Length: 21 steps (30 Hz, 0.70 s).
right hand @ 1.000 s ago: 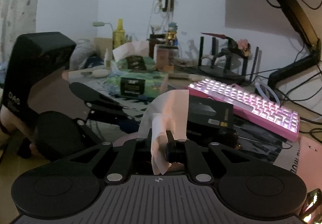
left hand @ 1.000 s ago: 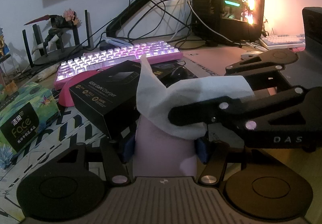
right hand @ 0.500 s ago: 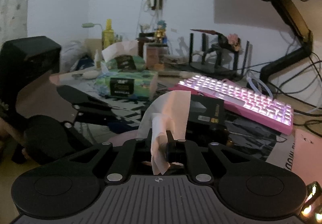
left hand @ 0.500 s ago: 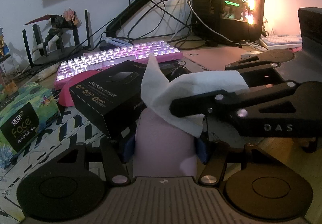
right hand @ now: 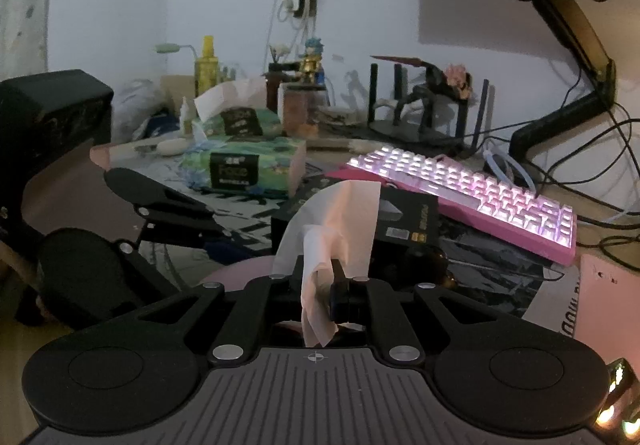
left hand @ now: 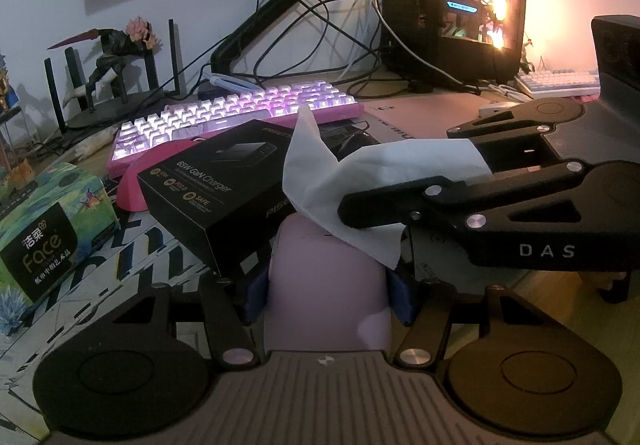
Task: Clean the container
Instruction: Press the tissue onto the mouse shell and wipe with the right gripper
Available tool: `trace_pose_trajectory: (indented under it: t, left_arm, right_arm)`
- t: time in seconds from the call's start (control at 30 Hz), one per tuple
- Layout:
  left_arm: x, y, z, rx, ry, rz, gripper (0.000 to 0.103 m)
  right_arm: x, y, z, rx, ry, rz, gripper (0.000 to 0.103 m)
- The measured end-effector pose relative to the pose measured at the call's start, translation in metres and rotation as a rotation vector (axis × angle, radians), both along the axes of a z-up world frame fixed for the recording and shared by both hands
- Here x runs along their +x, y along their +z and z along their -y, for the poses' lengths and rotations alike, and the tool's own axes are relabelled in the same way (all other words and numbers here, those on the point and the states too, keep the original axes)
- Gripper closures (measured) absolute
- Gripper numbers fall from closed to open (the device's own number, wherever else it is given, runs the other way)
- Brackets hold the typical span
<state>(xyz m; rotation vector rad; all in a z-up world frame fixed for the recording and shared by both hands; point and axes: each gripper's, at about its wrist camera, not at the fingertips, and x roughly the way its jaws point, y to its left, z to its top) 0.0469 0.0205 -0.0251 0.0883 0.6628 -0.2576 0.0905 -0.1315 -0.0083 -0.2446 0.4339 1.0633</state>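
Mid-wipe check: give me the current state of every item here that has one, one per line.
left gripper: shut on pink container
right gripper: shut on tissue
tissue: crumpled, draped over container top
keyboard: backlight on
PC tower: lit
tissue box: sealed

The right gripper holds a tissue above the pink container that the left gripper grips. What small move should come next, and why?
Probably lower the right gripper a little, so the tissue presses on the container top. The tissue is pinched in its fingers and drapes at the upper edge, while the left gripper clamps the container steady, so wiping looks ready to go on.
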Motion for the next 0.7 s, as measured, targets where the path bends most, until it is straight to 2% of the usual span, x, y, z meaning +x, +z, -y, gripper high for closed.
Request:
trace_pose_trajectory:
  t: [0.33, 0.7]
  left_arm:
    - [0.0, 0.0, -0.0001, 0.001, 0.0, 0.0, 0.043]
    - [-0.0002, 0.0, -0.0002, 0.001, 0.0, 0.0, 0.043]
  right_arm:
    - [-0.0098, 0.0025, -0.0037, 0.011, 0.058, 0.012, 0.091]
    - [-0.0051, 0.0034, -0.0005, 0.015, 0.023, -0.009, 0.091]
